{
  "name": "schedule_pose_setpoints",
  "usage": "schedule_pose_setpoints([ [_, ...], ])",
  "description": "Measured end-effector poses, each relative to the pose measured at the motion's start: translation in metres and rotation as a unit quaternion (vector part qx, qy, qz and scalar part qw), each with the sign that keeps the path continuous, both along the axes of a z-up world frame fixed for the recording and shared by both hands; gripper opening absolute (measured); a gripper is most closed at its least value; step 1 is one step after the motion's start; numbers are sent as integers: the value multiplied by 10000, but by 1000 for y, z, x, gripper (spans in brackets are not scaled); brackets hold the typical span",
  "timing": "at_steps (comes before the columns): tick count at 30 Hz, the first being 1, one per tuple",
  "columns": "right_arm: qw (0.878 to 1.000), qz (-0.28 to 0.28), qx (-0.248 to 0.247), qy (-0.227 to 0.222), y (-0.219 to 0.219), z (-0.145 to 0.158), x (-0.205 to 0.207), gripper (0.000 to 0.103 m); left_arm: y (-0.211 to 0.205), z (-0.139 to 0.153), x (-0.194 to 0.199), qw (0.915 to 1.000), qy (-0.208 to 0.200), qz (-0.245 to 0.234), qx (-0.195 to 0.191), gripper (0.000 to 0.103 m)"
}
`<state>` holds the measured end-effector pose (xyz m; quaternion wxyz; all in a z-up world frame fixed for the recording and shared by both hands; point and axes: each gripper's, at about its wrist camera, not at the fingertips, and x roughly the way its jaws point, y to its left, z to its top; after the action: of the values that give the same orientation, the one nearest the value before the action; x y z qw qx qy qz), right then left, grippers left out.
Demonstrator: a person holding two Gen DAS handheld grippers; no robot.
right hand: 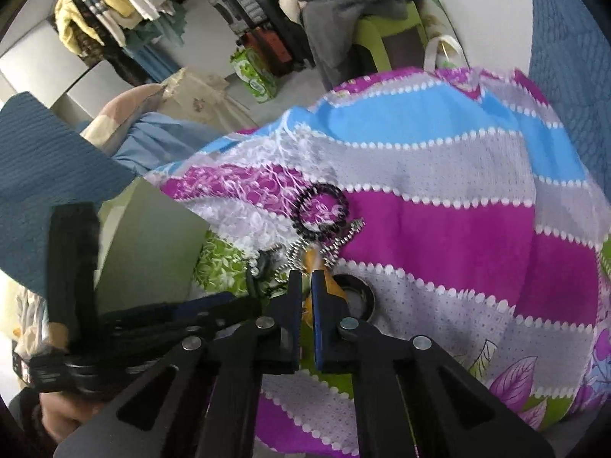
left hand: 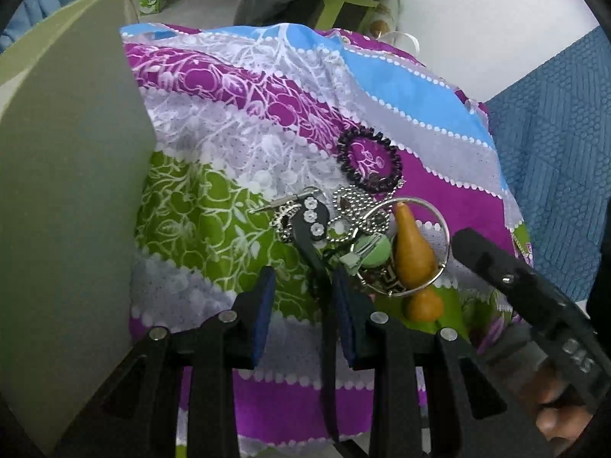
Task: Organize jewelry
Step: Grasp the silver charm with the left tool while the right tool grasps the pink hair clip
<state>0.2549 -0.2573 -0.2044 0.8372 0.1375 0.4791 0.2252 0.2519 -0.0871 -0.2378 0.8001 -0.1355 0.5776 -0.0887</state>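
Note:
A heap of jewelry lies on a striped floral cloth (left hand: pixel 229 114): a black beaded bracelet (left hand: pixel 369 160) (right hand: pixel 322 208), a silver ball chain (left hand: pixel 351 210) (right hand: pixel 305 252), an orange gourd charm (left hand: pixel 412 252), a thin silver ring (left hand: pixel 439 213), a green round clip (left hand: pixel 372 252) and a black band with white flowers (left hand: pixel 315 217). My left gripper (left hand: pixel 303 278) stands open over the heap's near side. The black band runs between its pads, close to the right one. My right gripper (right hand: pixel 305 278) is shut at the gourd and silver ring. I cannot tell whether it pinches anything.
A grey-green flat board (left hand: pixel 68 191) stands along the cloth's left edge. Blue quilted fabric (left hand: pixel 553 171) lies to the right. A hand (left hand: pixel 561 416) holds the right gripper (left hand: pixel 464 242) beside the heap. Clothes and a green box clutter the room beyond.

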Motion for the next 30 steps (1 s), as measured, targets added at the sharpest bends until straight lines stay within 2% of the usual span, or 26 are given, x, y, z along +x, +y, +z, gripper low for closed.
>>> schedule_pose_setpoints([
  [4,9999,31,-4,-157,1,7,-3,2,-12,-3,5,9992,-216,-234,247,31],
  [6,9998,-126,-85,-120,-4,6,-2,2,-20,-4,5,9983,-269,-373,372,23],
  [9,9997,-218,-74,84,-10,-2,0,6,-28,-4,4,9958,-415,-515,639,16],
  [10,9997,-184,8,178,-10,-5,0,7,-27,-5,4,9960,-407,-512,613,9],
  [13,9993,89,160,340,-4,-10,-6,7,-18,-2,3,9977,-387,-426,350,8],
  [17,9980,456,43,444,14,-14,-16,22,-3,18,-8,9965,-629,-402,387,8],
  [22,9951,706,-359,600,33,-26,-20,28,13,31,-19,9971,-681,-259,230,8],
  [25,9932,734,-660,616,41,-32,-18,40,15,35,-26,9972,-699,-222,145,8],
  [30,9876,957,-1148,470,63,-38,-21,41,16,41,-32,9971,-728,-231,76,8],
])
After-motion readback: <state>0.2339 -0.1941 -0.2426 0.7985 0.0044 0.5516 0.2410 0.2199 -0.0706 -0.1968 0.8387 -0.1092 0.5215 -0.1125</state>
